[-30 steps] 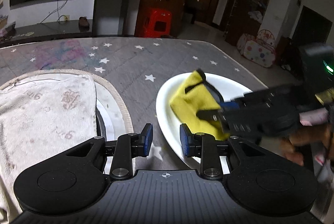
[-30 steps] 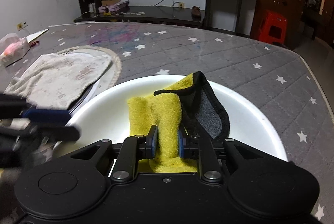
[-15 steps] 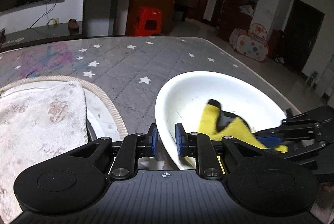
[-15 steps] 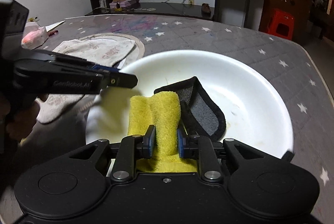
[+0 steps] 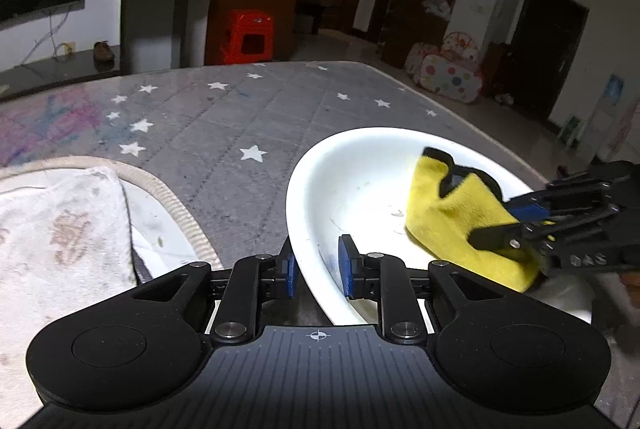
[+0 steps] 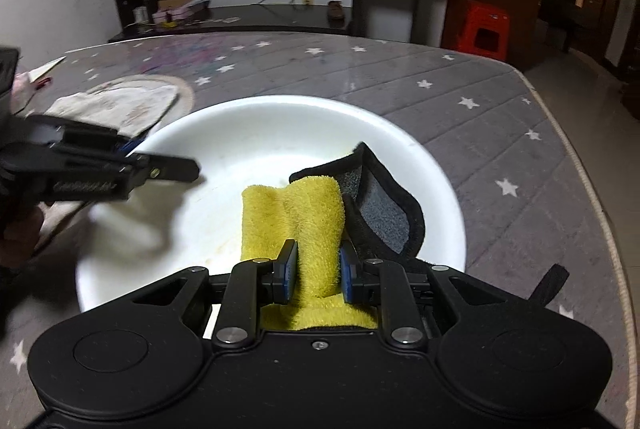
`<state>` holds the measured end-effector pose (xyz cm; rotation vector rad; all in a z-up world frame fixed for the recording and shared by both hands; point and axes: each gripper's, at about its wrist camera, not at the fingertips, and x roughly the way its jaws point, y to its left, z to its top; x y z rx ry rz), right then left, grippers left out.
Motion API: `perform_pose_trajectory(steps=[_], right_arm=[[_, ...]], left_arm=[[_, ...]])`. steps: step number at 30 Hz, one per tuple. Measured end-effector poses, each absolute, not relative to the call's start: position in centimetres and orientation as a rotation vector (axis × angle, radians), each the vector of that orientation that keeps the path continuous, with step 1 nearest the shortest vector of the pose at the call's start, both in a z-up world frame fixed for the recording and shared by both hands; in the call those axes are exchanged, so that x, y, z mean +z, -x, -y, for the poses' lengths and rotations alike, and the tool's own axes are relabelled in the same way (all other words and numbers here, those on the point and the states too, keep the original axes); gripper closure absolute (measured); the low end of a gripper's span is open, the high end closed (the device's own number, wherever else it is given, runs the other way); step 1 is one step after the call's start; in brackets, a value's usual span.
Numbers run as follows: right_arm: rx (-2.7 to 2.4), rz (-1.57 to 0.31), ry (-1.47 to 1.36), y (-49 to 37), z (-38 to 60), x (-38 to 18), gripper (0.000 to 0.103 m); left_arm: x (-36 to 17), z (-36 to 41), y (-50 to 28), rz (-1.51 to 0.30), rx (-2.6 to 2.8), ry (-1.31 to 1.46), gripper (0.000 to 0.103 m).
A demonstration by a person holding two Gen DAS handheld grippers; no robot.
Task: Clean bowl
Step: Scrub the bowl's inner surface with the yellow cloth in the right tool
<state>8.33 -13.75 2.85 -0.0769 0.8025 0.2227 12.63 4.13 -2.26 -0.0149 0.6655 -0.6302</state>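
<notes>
**Wiping under way, smears left on the bowl's floor**

The white bowl (image 6: 400,133) sits on the star-patterned grey desk (image 6: 500,133), filling the middle of the right wrist view and the lower right of the left wrist view. The left tongs (image 5: 316,271) are closed down onto the bowl's near rim, one blue pad outside the wall and one inside, steadying it. The right tongs (image 6: 318,275) are clamped on a fold of the yellow cloth (image 6: 296,213), whose grey, black-edged reverse side curls up to the right of the fold. The cloth lies pressed against the inside of the bowl, toward the lower right of the left wrist frame.

By my reading the cleaning is in its middle stretch. Faint yellowish marks show on the bowl's floor to the left of the cloth in the right wrist view, and thin dark specks and streaks show near the centre in the left wrist view, so the inner surface is not yet clean. The far wall looks fairly white, though the glare makes that hard to judge. More passes over the floor and near wall appear to be needed.

A pale, stained towel (image 5: 60,229) lies on a round mat (image 5: 188,213) at the lower left of the left wrist view, apart from the bowl.
</notes>
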Motion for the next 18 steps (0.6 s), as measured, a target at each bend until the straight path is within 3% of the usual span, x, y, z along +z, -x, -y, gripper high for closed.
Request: perform_pose_trajectory(steps=[18], right_arm=[[0.137, -0.781, 0.059, -12.4, 10.3, 2.0, 0.077]], left_arm=[[-2.9, -4.8, -13.5, -0.665, -0.662, 0.081, 0.076]])
